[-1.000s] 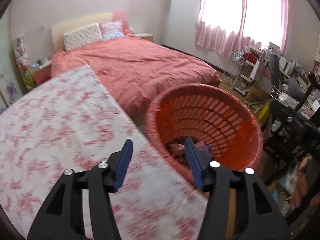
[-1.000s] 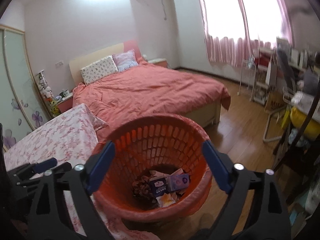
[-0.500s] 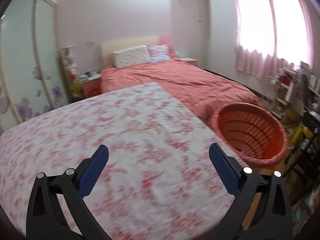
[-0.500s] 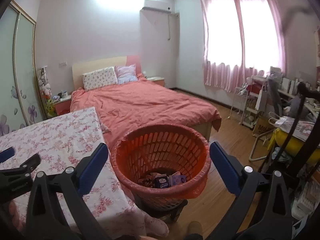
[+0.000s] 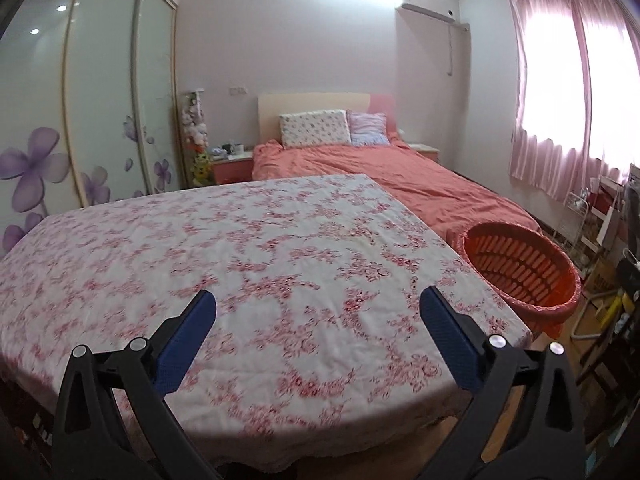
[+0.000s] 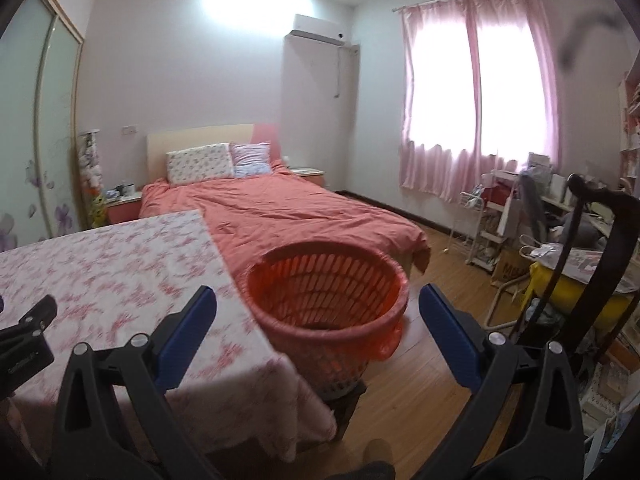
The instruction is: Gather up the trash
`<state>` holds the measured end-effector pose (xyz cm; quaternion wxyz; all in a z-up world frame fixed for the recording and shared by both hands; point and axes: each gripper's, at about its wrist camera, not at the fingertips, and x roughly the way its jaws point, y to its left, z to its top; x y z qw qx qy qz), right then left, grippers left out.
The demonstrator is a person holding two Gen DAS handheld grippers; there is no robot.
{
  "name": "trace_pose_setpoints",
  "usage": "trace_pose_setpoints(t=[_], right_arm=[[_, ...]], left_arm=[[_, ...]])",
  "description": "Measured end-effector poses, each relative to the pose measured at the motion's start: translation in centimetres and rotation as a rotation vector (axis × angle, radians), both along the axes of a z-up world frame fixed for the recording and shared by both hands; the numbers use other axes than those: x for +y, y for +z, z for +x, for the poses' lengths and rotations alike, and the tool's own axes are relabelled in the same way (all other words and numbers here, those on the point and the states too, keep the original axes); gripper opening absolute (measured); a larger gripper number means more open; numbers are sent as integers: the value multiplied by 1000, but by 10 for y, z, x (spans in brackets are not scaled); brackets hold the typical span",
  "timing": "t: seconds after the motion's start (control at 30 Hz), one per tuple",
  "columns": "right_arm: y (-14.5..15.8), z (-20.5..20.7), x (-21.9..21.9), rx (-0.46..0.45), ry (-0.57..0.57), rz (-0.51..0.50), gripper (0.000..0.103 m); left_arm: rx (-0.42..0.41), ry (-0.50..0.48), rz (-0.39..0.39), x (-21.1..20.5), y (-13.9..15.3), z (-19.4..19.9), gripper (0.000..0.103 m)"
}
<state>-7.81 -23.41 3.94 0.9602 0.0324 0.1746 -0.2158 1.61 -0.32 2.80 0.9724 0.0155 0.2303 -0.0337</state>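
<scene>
An orange slatted basket (image 6: 326, 292) lined with an orange bag stands on the floor at the table's right side; in the left wrist view the basket (image 5: 520, 268) sits at the far right. Its contents are hidden from both views. My left gripper (image 5: 318, 314) hangs open over the flowered tablecloth (image 5: 260, 248) with nothing between its blue pads. My right gripper (image 6: 318, 314) is open too, in front of the basket and back from it, with nothing held. No loose trash shows on the tablecloth (image 6: 104, 264).
A bed with a coral cover (image 6: 288, 212) lies behind the table and basket. A cluttered desk, a white rack (image 6: 492, 224) and a dark chair (image 6: 600, 248) crowd the right side. Wood floor (image 6: 424, 380) lies beyond the basket. A flowered wardrobe (image 5: 80, 120) lines the left wall.
Both grippers have drawn back from over the basket. The left one swung left over the table and its jaws went from part-way to wide. The basket's trash has dropped out of sight.
</scene>
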Motion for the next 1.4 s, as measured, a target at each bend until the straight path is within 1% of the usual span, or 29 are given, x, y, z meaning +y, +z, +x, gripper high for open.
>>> trace_pose_setpoints(t=[0.17,0.27,0.4,0.77,1.13,1.4], right_arm=[[0,-10,17,-3,13,-8,99],[-1,-13,26,-2,5,-26,99],[-3,-13,32,17,2,-21,99],[-21,-12,30,92,-12,14,99],[-26,-14,31,113,-5,20,99],[-29,-14,32,132,4,32,99]], left_arm=[[-17,19,-22,6,-1,-16,100],[-11,17,-35,8,-3,-23,100],[-3,27,-33,10,-9,-28,100],[27,41,-35,16,-19,-37,100],[47,49,-42,18,-19,-40,100],[77,57,-55,20,-22,-39,100]])
